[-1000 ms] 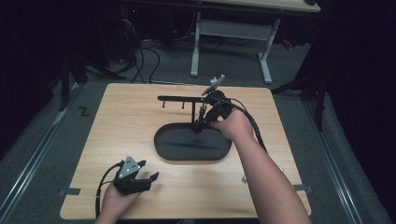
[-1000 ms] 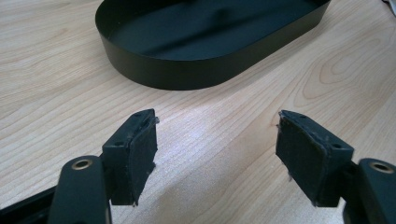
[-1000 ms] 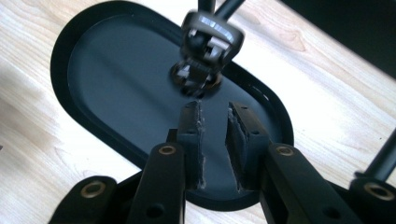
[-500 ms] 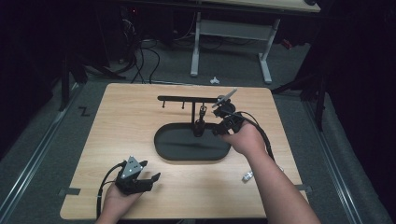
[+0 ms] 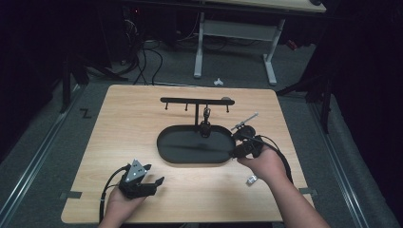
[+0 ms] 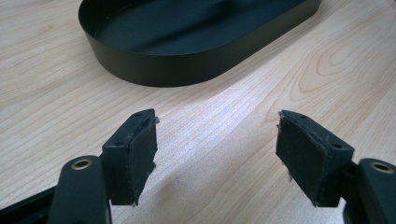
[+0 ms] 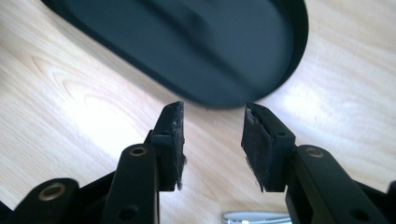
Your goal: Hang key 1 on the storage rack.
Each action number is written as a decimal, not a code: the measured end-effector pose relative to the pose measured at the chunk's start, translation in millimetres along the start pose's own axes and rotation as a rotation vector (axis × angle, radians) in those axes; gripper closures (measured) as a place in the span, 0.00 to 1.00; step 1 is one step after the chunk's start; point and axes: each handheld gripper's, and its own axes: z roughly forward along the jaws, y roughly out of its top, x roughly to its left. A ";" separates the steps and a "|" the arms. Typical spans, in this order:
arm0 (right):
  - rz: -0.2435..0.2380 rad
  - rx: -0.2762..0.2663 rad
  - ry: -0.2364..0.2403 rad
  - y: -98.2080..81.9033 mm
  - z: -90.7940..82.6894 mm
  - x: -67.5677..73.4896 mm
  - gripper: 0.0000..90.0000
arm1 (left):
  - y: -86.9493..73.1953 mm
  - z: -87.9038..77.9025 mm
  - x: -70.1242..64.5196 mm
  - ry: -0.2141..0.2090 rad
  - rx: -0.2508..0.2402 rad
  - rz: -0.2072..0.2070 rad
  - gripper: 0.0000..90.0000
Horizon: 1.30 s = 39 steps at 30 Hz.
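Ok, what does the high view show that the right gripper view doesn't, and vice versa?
High view: the hook rack, a small dark piece hanging from it, the left gripper. Right gripper view: the pads of the right gripper close up, jaws just opened wider, nothing between them. Both: the black oval tray and the wooden table.

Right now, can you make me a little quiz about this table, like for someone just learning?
1. True or false: the black oval metal tray lies on the light wooden table.
2. What hangs from the black T-shaped metal stand? A) a small dark trinket B) a red mug C) a towel
3. Is anything between the pads of the right tool?

Key: 1 true. 2 A. 3 No; its jaws have just been opening, with nothing between them, near the tray's end.
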 end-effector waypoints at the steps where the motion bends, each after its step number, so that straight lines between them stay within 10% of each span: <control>1: -0.004 -0.004 0.001 -3.4 1.2 -0.8 0.65 | -0.1 0.4 -0.3 0.000 -0.001 -0.001 0.33; 17: 0.035 -0.010 -0.033 -58.6 18.5 -14.0 0.60 | -1.0 1.9 -0.7 0.000 0.008 -0.002 0.33; 39: 0.171 -0.038 -0.087 -90.1 22.4 -78.2 0.62 | -1.5 3.6 -1.0 -0.003 0.021 0.005 0.33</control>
